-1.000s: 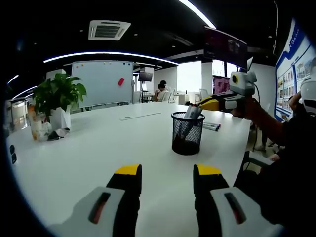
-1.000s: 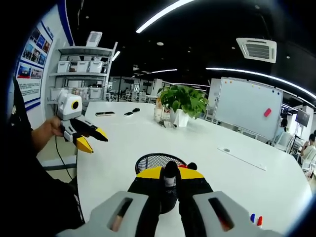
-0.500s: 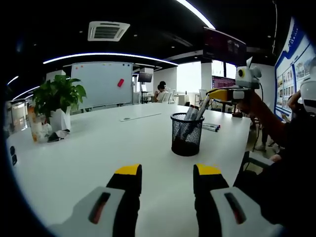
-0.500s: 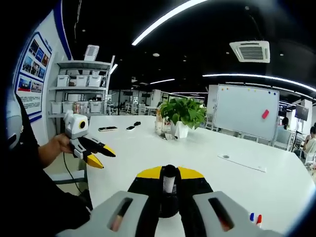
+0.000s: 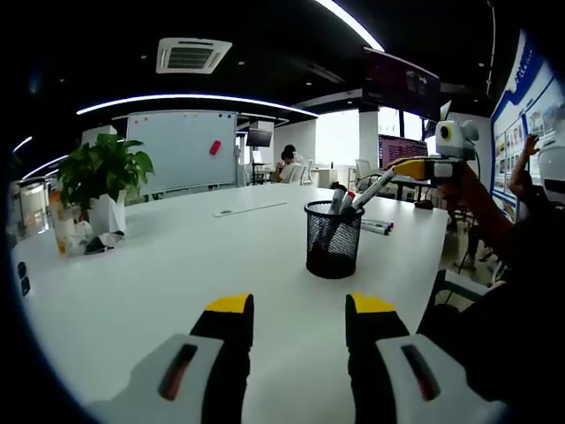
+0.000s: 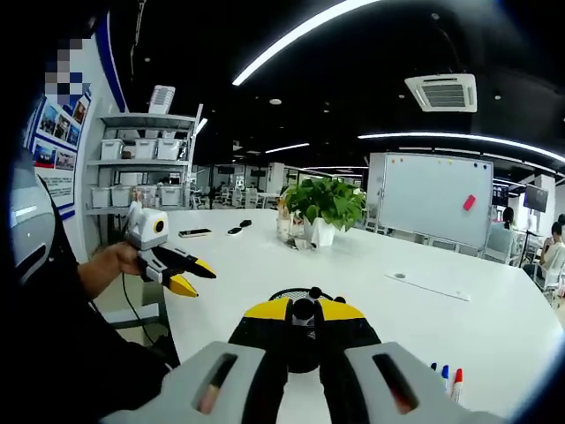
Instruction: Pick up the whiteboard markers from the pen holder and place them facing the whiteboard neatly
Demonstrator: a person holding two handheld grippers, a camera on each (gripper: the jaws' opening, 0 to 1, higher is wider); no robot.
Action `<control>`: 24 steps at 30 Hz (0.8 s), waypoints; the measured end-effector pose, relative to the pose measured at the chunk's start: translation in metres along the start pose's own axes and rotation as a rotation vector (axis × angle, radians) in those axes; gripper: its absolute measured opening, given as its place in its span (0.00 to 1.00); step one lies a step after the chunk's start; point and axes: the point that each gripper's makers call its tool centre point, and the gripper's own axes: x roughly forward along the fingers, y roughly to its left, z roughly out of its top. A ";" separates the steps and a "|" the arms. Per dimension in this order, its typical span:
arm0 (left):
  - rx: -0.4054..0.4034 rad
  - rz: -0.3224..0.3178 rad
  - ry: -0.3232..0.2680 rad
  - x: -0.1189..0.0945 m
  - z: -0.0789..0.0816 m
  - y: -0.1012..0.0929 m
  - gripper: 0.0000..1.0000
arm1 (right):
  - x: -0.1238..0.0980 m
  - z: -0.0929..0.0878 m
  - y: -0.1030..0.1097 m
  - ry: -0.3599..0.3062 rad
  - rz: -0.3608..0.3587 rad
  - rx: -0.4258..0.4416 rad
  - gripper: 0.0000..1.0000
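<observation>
In the right gripper view our right gripper (image 6: 304, 320) has its yellow-tipped black jaws closed on a whiteboard marker (image 6: 304, 314), a slim round barrel seen end-on with its dark cap toward the camera, so its length is hidden behind the jaws. In the left gripper view that same marker slants up out of the pen holder (image 5: 335, 239), a round black wire-mesh cup standing on the smooth white table (image 5: 177, 265); a few more markers lean inside it, their lower ends blurred by the mesh.

Our left gripper (image 5: 299, 318) hovers low over the table, jaws spread well apart with nothing between them, pointing at the holder from a little way off.

Beyond the holder, laid markers (image 5: 377, 226) rest on the table; in the right gripper view their coloured caps show near the edge, bodies cut off. Farther away stand a leafy potted plant (image 5: 103, 181) and the flat whiteboard (image 5: 183, 148) with a small red item on it.
</observation>
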 end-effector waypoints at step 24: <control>-0.001 0.010 -0.002 -0.003 0.001 0.003 0.43 | -0.002 -0.017 0.005 0.009 -0.048 0.009 0.13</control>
